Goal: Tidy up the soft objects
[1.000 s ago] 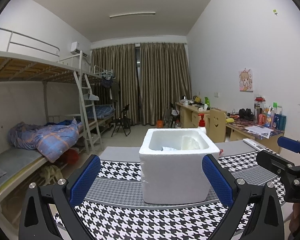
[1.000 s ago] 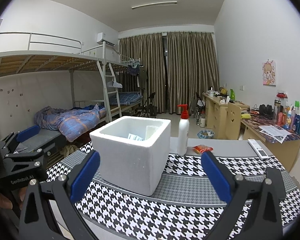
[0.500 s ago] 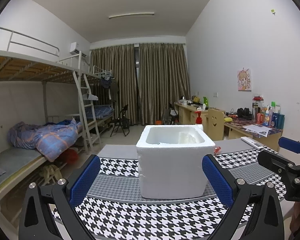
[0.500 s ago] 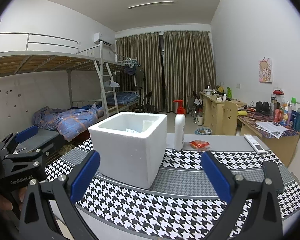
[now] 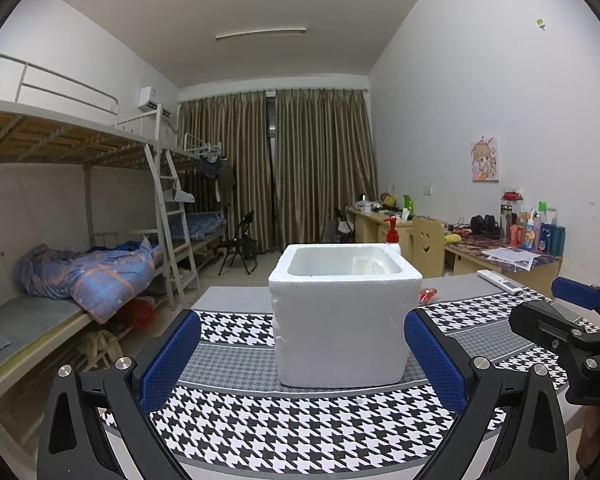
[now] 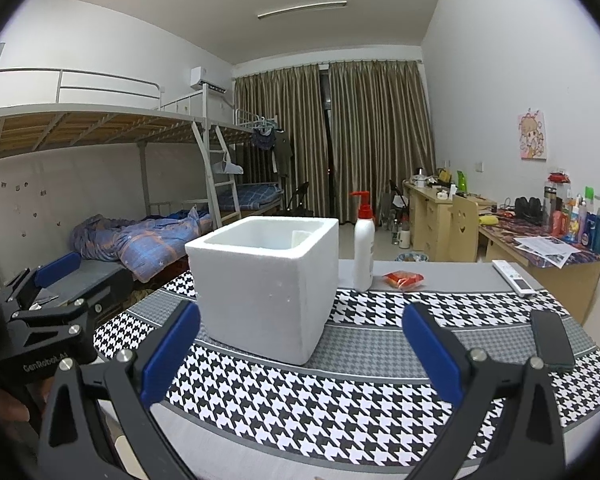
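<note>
The jaws of both grippers are spread wide and hold nothing. The left gripper [image 5: 302, 354] hovers above the houndstooth cloth [image 5: 300, 428], pointing at the white foam box [image 5: 344, 326], which stands upright on the cloth just in front of it. The right gripper [image 6: 300, 354] is also above the cloth, with the foam box [image 6: 266, 284] ahead and a little to the left. Inside the box a white soft thing [image 5: 366, 266] leans at the far right corner. Behind the box stand a pump bottle [image 6: 363, 254] and a red packet [image 6: 404, 279]; a black phone [image 6: 550, 340] lies on the cloth at the right.
</note>
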`<move>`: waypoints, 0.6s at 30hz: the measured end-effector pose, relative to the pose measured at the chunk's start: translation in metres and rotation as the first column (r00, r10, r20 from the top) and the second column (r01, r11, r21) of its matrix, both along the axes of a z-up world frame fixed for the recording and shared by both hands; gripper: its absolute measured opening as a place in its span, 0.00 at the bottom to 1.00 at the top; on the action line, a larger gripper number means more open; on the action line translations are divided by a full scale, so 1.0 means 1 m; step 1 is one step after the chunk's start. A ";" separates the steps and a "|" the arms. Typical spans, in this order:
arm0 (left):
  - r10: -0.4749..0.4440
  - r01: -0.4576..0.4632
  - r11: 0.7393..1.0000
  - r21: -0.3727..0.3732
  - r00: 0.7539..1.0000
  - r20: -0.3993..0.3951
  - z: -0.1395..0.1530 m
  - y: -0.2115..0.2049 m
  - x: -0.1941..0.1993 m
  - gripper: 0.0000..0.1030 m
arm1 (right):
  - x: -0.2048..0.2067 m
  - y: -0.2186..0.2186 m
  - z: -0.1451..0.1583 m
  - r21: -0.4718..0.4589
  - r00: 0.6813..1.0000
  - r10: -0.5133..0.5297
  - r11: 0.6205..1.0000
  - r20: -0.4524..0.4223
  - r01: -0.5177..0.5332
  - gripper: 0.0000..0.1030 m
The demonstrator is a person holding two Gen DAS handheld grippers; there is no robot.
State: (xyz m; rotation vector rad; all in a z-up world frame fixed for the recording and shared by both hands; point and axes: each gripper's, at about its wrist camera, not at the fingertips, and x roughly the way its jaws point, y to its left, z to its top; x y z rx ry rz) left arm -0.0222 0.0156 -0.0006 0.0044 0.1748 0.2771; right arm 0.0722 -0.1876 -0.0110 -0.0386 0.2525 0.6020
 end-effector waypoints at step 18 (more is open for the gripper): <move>-0.027 0.026 1.000 0.017 1.000 0.009 -0.005 -0.016 -0.019 0.99 | -0.018 -0.013 -0.004 -0.001 0.999 -0.029 1.000 0.021 0.029 0.99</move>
